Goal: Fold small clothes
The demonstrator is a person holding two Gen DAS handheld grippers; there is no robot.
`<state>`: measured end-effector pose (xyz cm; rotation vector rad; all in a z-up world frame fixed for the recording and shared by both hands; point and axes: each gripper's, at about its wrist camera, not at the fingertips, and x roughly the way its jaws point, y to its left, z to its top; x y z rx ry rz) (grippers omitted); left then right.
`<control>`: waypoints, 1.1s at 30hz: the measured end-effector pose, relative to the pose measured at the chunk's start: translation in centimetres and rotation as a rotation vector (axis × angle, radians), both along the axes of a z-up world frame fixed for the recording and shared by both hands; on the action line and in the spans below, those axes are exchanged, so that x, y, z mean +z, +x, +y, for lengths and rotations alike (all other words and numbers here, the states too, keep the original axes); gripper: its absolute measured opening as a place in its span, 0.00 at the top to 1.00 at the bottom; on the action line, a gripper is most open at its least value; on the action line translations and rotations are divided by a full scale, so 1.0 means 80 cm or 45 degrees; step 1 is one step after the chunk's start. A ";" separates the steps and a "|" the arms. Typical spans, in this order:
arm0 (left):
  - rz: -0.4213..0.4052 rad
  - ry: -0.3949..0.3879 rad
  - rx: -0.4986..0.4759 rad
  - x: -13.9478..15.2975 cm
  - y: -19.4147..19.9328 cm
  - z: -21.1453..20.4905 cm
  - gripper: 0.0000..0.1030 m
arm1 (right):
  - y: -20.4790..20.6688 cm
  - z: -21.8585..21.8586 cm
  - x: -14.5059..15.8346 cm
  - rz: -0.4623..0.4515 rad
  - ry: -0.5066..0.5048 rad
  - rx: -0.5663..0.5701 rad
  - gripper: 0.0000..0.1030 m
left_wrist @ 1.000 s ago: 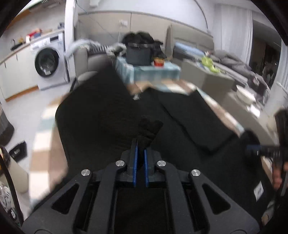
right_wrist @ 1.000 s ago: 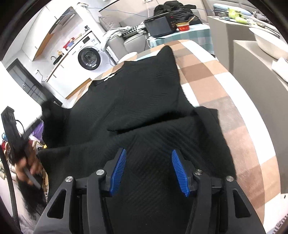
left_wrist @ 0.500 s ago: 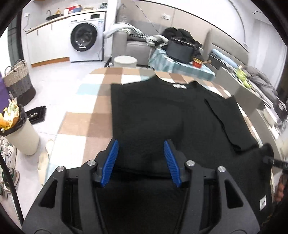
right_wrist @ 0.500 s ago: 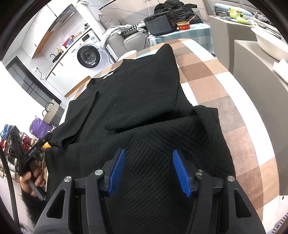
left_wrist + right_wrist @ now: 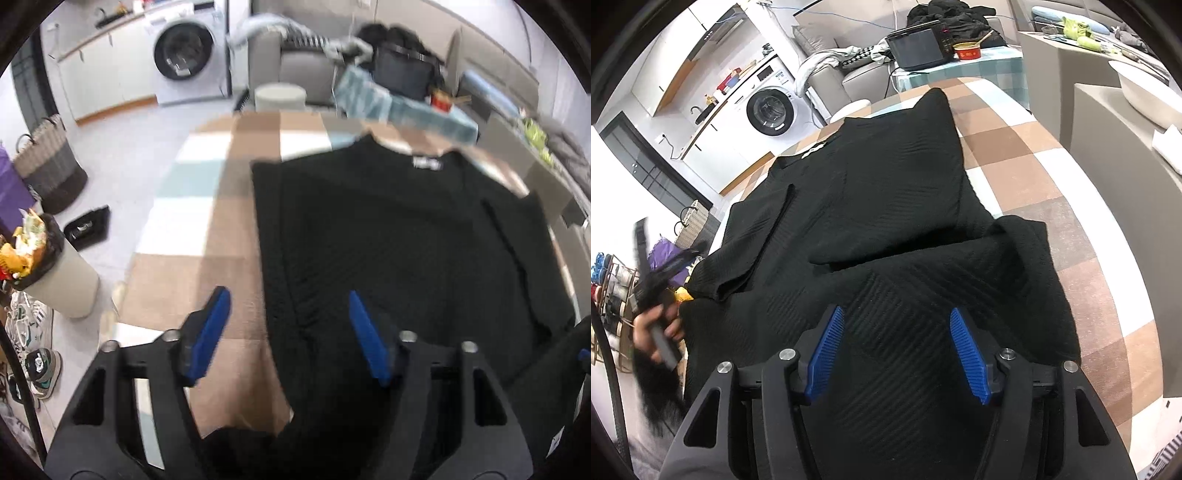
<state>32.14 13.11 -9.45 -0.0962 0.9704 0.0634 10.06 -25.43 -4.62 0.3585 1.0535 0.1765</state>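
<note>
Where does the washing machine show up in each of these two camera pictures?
Left wrist view: the washing machine sits at the top, left of centre, beyond the far end of the checked table.
Right wrist view: the washing machine is in the upper left, further from centre.
Shared landmark: the white neck label on the black shirt.

A white washing machine [image 5: 188, 55] stood against the far wall. A woven basket [image 5: 50, 166] and a full waste bin [image 5: 55, 273] sat on the floor; sneakers [image 5: 40, 365] lay nearby.
</note>
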 end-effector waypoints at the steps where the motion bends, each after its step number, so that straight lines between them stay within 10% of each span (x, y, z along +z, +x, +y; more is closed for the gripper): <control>1: 0.023 0.021 0.000 -0.007 0.007 -0.002 0.45 | -0.001 -0.001 0.000 0.002 -0.001 -0.003 0.40; 6: 0.046 0.021 -0.056 -0.014 0.032 -0.007 0.93 | -0.001 -0.008 -0.004 0.013 -0.001 -0.033 0.40; 18: -0.052 -0.056 0.215 -0.002 0.021 0.057 0.91 | 0.003 -0.018 -0.006 0.019 -0.004 -0.043 0.40; 20: -0.064 -0.095 0.209 0.006 0.005 0.062 0.87 | 0.000 -0.021 -0.003 0.010 -0.024 -0.043 0.40; 24: -0.119 -0.072 0.222 0.023 -0.041 0.066 0.39 | -0.013 -0.037 0.002 0.013 -0.062 -0.073 0.40; 33: -0.132 -0.072 0.210 0.034 -0.201 0.080 0.22 | -0.063 -0.074 -0.001 0.051 -0.142 -0.100 0.36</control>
